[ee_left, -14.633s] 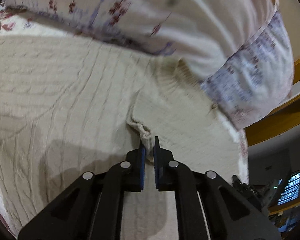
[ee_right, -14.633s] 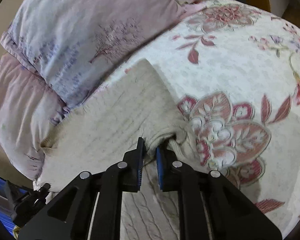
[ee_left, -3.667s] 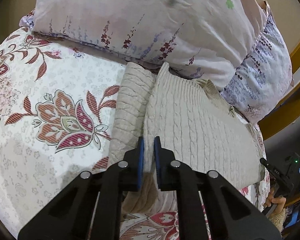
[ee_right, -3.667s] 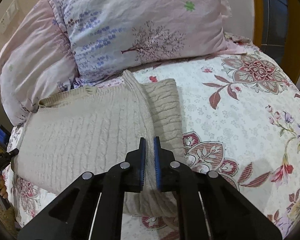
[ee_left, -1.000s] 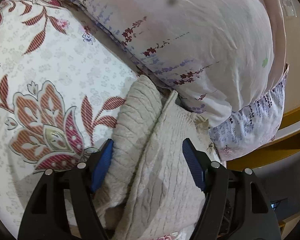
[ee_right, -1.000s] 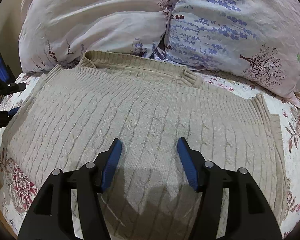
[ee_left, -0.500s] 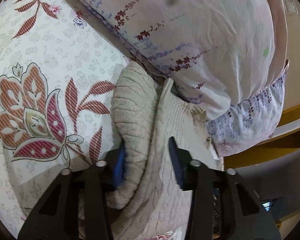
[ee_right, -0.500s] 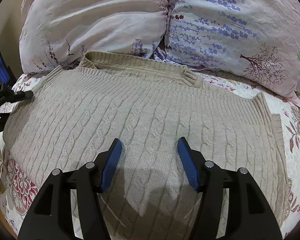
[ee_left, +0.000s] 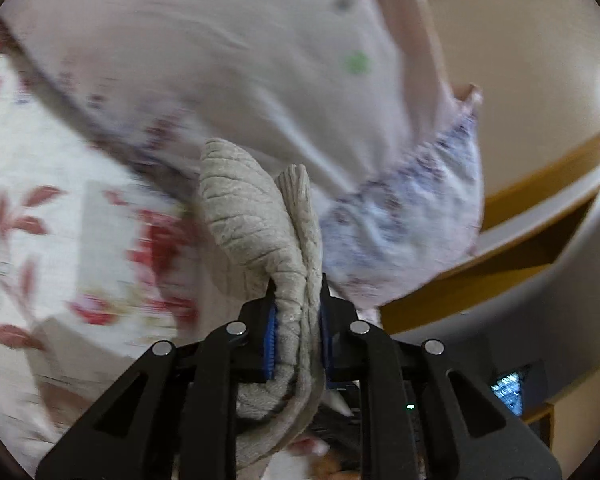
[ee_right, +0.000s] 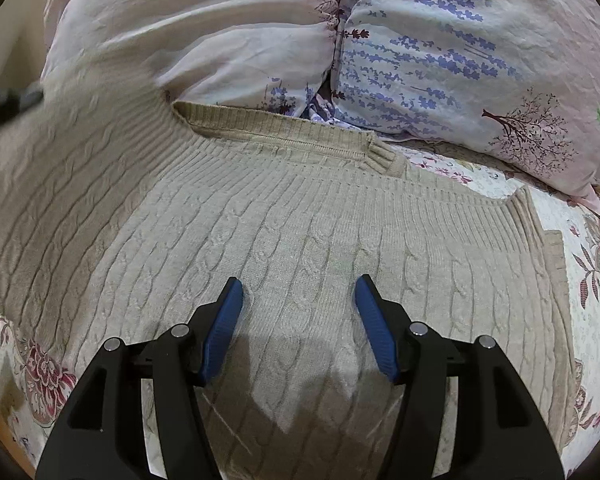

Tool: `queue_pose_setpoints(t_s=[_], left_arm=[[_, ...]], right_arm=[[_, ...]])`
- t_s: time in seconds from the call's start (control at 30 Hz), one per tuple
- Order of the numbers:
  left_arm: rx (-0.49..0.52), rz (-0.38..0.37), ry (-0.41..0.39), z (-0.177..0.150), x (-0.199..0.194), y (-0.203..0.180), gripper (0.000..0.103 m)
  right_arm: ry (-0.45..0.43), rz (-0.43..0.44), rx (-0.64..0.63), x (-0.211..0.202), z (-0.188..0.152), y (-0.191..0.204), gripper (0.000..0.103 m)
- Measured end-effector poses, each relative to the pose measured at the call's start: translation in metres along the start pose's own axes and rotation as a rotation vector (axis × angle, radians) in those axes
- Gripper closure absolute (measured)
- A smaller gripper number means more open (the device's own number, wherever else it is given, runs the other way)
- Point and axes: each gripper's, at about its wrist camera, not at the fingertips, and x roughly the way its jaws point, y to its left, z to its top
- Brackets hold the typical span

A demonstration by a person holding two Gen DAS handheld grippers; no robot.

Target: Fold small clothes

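With the left gripper (ee_left: 296, 312) clenched on the sweater (ee_right: 300, 248) edge and the right gripper (ee_right: 298, 320) spread, bunched layers could slip free.

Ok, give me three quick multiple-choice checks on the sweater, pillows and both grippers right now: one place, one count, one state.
1. Where does the beige sweater lie?
A. On the floral bedsheet, below the pillows
B. On a wooden floor
C. Draped over a chair

2. How many pillows show in the right wrist view?
A. One
B. Two
C. Four

3. What state is the left gripper in?
A. Open, off the fabric
B. Shut on nothing
C. Shut on a bunched sweater edge

Answers:
1 A: bedsheet shows around the knit, with the pink pillow and lavender-print pillow above.
2 B: the two meet at a seam.
3 C: fabric fills the jaws, while the right gripper is open over the knit.
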Motion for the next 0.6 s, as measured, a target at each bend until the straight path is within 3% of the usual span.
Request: queue_pose_setpoints(t_s=[0.17,0.23,0.4,0.53,0.6], left_arm=[[0.069,-0.084,0.076,-0.007,0.032,-0.041,0.087],[0.079,-0.112,0.104,-0.01,0.046,-0.055,0.088],[0.115,-0.186,0.178,-0.053,0.097,-0.087,0.088],[0.167,-0.151,0.29,-0.1,0.154,-0.096,0.087],[0.124,-0.117,0.39,-0.122,0.186,-0.087,0.085]], right_arm=[[-0.041,0.047,0.078,-0.026,-0.005,-0.028,0.042],[-0.08,0.035,0.132,-0.041,-0.011,-0.051,0.042],[-0.14,-0.023,0.331,-0.072,-0.035,-0.124,0.042],[-0.126,-0.023,0.475,-0.073,-0.055,-0.166,0.042],[-0.118,-0.003,0.532,-0.074,-0.064,-0.179,0.042]])
